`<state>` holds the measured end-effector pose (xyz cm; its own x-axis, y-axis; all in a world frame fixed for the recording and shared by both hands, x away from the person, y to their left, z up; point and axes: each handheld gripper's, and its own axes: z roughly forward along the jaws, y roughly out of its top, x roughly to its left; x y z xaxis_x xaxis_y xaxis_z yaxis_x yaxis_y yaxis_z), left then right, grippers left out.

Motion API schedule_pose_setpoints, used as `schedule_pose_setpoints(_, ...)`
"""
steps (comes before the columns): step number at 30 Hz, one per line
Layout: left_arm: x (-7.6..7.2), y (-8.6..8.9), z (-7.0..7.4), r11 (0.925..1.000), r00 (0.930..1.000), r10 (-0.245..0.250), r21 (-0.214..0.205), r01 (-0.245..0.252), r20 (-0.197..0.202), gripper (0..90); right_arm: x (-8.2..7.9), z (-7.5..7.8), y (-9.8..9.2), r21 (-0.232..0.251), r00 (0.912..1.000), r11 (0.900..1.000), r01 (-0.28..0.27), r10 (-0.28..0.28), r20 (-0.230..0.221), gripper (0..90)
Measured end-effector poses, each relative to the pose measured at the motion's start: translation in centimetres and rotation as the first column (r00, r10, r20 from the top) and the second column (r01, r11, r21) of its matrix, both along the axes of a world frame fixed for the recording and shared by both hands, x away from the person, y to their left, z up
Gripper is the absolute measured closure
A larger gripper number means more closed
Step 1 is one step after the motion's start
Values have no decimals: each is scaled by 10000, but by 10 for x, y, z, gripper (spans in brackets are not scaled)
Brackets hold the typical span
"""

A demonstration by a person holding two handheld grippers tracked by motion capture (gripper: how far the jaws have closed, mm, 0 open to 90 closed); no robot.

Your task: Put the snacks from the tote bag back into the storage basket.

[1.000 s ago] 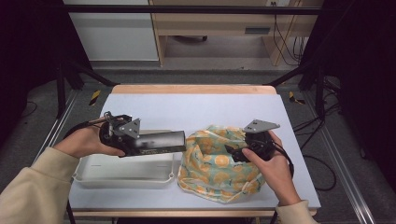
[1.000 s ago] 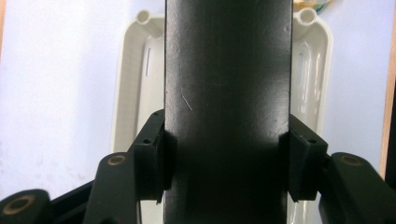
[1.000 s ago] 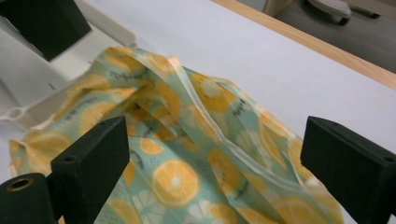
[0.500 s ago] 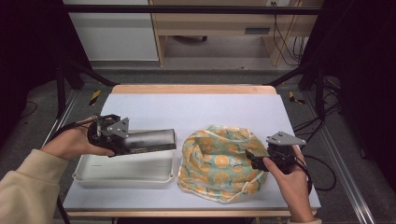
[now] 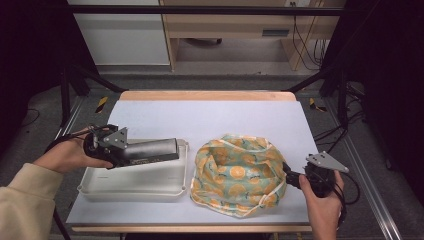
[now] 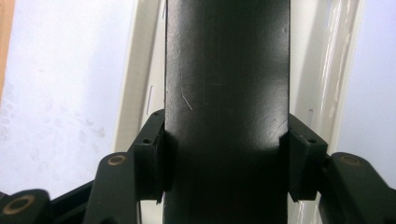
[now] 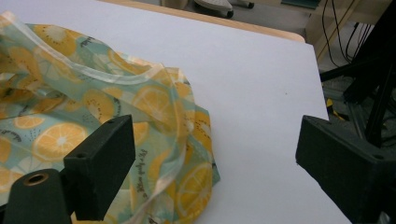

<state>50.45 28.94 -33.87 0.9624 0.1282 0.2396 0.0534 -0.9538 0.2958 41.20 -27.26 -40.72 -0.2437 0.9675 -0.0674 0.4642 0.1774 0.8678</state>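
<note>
**Ana:** Beside the white tray [image 5: 135,186], on its right, lies the fruit-print bag [image 5: 237,172], crumpled on the pale table [image 5: 210,117]. Where does each tool stand against that tray?

**Ben:** Over the tray, the left gripper [image 5: 131,152] is clamped on a dark metal bar [image 5: 150,150]. The bar's long axis runs along the tray's length, its free end toward the bag, and it hangs above the tray's far rim, not resting in it as far as one can judge. The right gripper [image 5: 292,177] sits past the bag, on the side away from the tray, its jaws spread wide with nothing between them.

**Ana:** So which hand is nearer the bag?

**Ben:** The right one; its tips are just beside the bag's edge, pointing back toward the tray. The coming move likely turns on that: the bag's edge lies straight ahead of those parted jaws.

**Ana:** What does each view add?

**Ben:** The left gripper view shows both pads [image 6: 152,161] pressing the bar's [image 6: 226,93] sides, with the tray's rim [image 6: 135,84] below. The right gripper view shows the bag's clear, folded rim [image 7: 173,116] next to one jaw. The high view gives the layout, yet neither of those details.
</note>
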Motion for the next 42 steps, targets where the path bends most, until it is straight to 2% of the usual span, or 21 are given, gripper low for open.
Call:
schedule_pose_setpoints(5,0,1,-5,10000,10000,-50,53,50,-5,433,-3,-6,-11,395,9998,9991,175,-175,13,112)
schedule_pose_setpoints(13,2,-1,-17,9996,9998,-190,223,191,-63,433,-3,-26,-17,185,9995,9998,33,-27,-308,92)
schedule_pose_setpoints(17,2,0,-23,9997,9998,-175,177,177,-116,433,-5,-33,-21,505,9991,9987,114,-93,-409,73)
schedule_pose_setpoints(21,1,0,-28,9994,9996,-234,261,238,-158,433,-5,-37,-21,515,9983,9986,117,-86,-584,71)
schedule_pose_setpoints(25,-1,1,-31,9996,9995,-258,146,261,-202,433,-6,-39,-20,476,9980,9989,45,-15,-639,71)
schedule_pose_setpoints(39,-3,5,-44,9985,9979,-479,241,489,-427,433,-7,-42,-23,404,9967,9990,192,-160,-791,70)
schedule_pose_setpoints(42,-3,4,-49,9985,9975,-534,91,539,-467,433,-7,-42,-24,390,9965,9990,215,-183,-814,70)
